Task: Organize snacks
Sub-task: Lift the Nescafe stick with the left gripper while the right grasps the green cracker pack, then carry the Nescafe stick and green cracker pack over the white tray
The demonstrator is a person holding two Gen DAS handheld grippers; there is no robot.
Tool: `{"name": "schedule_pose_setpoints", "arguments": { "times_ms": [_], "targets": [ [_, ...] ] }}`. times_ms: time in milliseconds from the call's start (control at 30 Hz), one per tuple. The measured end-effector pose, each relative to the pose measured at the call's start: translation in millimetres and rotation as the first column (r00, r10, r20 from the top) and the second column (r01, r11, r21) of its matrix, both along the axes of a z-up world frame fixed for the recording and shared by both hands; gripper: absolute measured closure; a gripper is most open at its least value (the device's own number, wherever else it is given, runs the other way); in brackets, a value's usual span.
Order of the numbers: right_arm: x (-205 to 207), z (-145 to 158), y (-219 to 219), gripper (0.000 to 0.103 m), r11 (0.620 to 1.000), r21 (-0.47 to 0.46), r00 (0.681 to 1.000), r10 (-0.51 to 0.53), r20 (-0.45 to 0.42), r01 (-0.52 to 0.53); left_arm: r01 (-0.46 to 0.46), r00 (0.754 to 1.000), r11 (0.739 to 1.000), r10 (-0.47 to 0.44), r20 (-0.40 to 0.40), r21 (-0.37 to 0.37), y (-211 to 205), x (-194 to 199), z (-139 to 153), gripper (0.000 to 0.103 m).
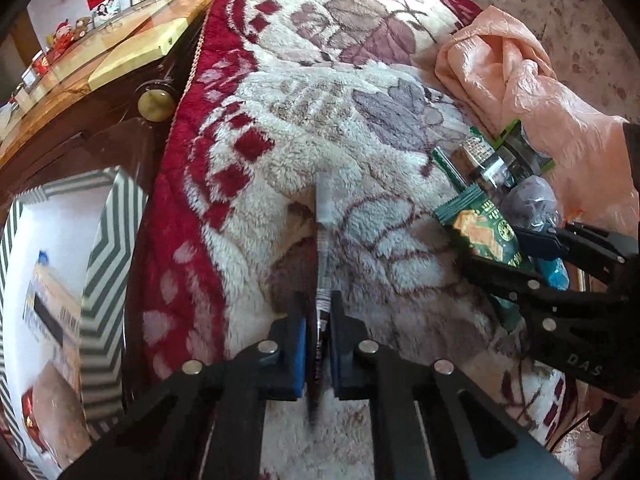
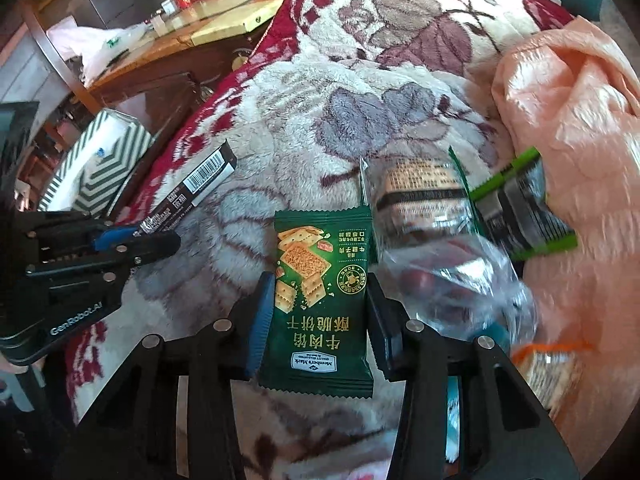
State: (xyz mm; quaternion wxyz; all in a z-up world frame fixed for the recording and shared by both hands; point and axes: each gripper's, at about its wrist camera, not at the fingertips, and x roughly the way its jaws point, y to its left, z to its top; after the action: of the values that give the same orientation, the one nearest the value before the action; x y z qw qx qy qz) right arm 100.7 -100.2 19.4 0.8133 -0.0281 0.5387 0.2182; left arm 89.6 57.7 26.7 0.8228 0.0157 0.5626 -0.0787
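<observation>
The left hand-held gripper (image 1: pixel 318 344) is pinched tight on a dark snack bar (image 1: pixel 322 240), held edge-on above the blanket (image 1: pixel 360 92). At three o'clock from it, the right hand-held gripper (image 2: pixel 316 312) clamps a green cracker packet (image 2: pixel 316 300) by its sides. Beyond, at one o'clock, more snacks (image 2: pixel 432 196) lie heaped against a peach bag (image 2: pixel 568 120). At ten o'clock a striped box (image 1: pixel 100 240) stands off the bed, the wooden counter (image 1: pixel 120 52) behind it.

Clear-wrapped snack (image 2: pixel 452 276) motion-blurred, contents unreadable; orange packet (image 2: pixel 554 368) cut off by rim.
</observation>
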Motion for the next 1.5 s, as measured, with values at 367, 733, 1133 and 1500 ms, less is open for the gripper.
{"name": "schedule_pose_setpoints", "arguments": {
  "times_ms": [367,733,1133,1500],
  "targets": [
    [-31.9,17.5,8.7,0.061,0.999,0.030,0.999,0.043,0.017,-0.044,-0.051,0.997,0.994,0.056,0.051,-0.096,17.7,-39.3,24.1,0.093],
    [-47.1,36.1,42.6,0.061,0.993,0.046,0.993,0.106,0.041,-0.108,-0.130,0.984,0.991,0.134,0.121,-0.036,47.5,-68.4,42.8,0.093],
    [-57.1,52.8,99.1,0.061,0.976,0.044,0.976,0.208,0.067,-0.211,-0.256,0.953,0.967,0.252,0.170,-0.002,101.1,-91.6,55.3,0.093],
    [-68.3,60.6,139.0,0.061,0.958,0.032,0.956,0.283,0.077,-0.286,-0.362,0.918,0.932,0.356,0.174,0.003,149.0,-109.6,52.2,0.093]
  ]
}}
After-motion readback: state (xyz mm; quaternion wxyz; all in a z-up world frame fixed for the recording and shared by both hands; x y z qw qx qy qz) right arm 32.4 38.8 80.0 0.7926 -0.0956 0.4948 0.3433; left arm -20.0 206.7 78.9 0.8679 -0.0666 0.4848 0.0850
